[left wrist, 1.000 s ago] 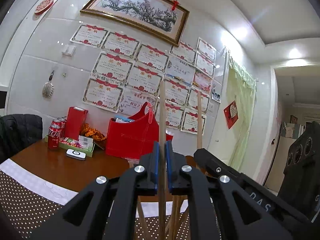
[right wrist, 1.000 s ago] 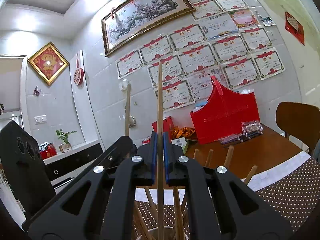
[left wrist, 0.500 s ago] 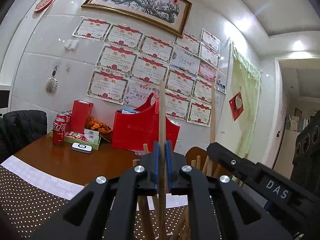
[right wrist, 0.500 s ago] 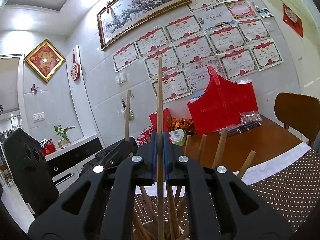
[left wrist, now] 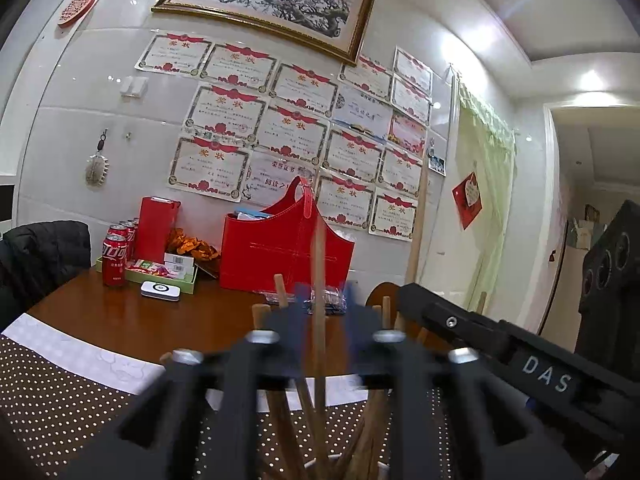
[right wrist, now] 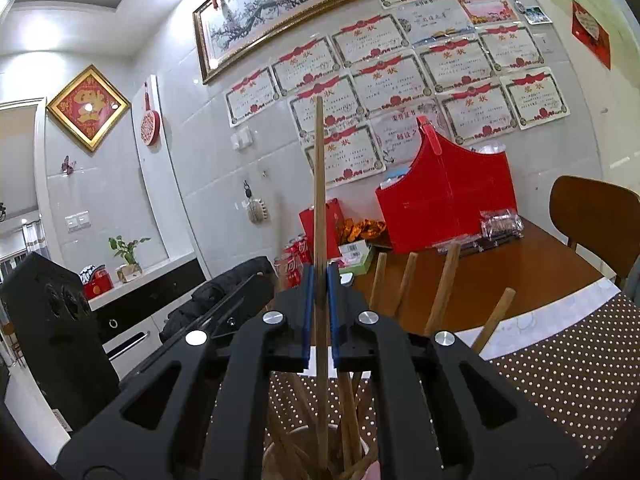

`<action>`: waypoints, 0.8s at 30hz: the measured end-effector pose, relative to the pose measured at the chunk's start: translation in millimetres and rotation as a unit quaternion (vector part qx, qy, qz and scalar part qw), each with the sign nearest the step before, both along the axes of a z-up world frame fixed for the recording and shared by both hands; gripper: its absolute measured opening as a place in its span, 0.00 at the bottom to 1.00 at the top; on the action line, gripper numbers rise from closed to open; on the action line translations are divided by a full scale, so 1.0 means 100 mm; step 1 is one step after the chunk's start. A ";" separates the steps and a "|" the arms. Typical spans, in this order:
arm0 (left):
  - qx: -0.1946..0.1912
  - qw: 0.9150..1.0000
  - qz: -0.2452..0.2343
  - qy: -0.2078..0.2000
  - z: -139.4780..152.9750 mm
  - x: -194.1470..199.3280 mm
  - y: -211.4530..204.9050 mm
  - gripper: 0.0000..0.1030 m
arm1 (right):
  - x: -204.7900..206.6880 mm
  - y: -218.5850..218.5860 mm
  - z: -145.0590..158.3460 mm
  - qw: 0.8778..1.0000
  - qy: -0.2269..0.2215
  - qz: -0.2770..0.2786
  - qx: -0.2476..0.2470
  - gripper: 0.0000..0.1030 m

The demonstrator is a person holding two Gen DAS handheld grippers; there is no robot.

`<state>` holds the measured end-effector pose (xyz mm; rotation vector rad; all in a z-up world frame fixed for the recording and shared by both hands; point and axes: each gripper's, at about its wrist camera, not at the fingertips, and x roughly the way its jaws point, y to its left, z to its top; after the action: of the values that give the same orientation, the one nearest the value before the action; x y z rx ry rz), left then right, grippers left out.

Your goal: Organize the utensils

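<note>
1. Our left gripper [left wrist: 322, 300] has its jaws opening. One chopstick [left wrist: 319, 280] stands upright between them with clear gaps on both sides; the pads no longer press it.
2. Our right gripper [right wrist: 320, 300] is opening too. Its chopstick [right wrist: 320, 200] is upright between the blue pads, with slim gaps showing.
3. Key relation: both sticks run vertical, long axis straight up, lower ends down in the cup [right wrist: 276, 446] directly under the jaws. From the right wrist view the cup rim sits just below the fingers.
4. The cup already holds several more chopsticks [right wrist: 442, 288] fanned out at angles, right beside the released ones.
5. Both grippers crowd the same cup; the right one shows as a black body at right in the left view. Neither looks clearly nearer.
6. Likely next: pull back or up without snagging the leaning sticks.
7. Around: wooden table [left wrist: 180, 320], red bag [left wrist: 280, 256], soda can [left wrist: 114, 258], chair [right wrist: 592, 216] — none in the way.
</note>
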<state>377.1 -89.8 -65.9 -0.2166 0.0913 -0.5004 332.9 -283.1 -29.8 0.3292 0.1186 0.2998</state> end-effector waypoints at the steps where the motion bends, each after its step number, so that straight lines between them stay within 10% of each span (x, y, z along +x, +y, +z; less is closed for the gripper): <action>1: -0.004 1.000 -0.001 0.003 0.00 0.00 0.03 0.33 | -0.01 -0.02 0.00 1.000 0.000 -0.002 0.004 0.29; 4: -0.008 1.000 -0.004 -0.007 0.07 -0.04 0.12 0.57 | -0.08 -0.10 0.04 1.000 -0.011 0.004 0.026 0.79; 8: -0.023 1.000 0.003 -0.017 0.15 -0.12 0.19 0.68 | -0.22 -0.13 0.15 0.999 -0.038 -0.013 0.031 0.93; 24: 0.008 0.999 0.033 -0.029 0.52 -0.49 0.17 0.80 | -0.54 -0.40 0.48 0.995 -0.049 -0.064 0.061 0.94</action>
<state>327.9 -72.5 -14.1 -0.1883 0.0318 -0.4398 279.3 -322.9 18.5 0.4399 -0.0176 0.1965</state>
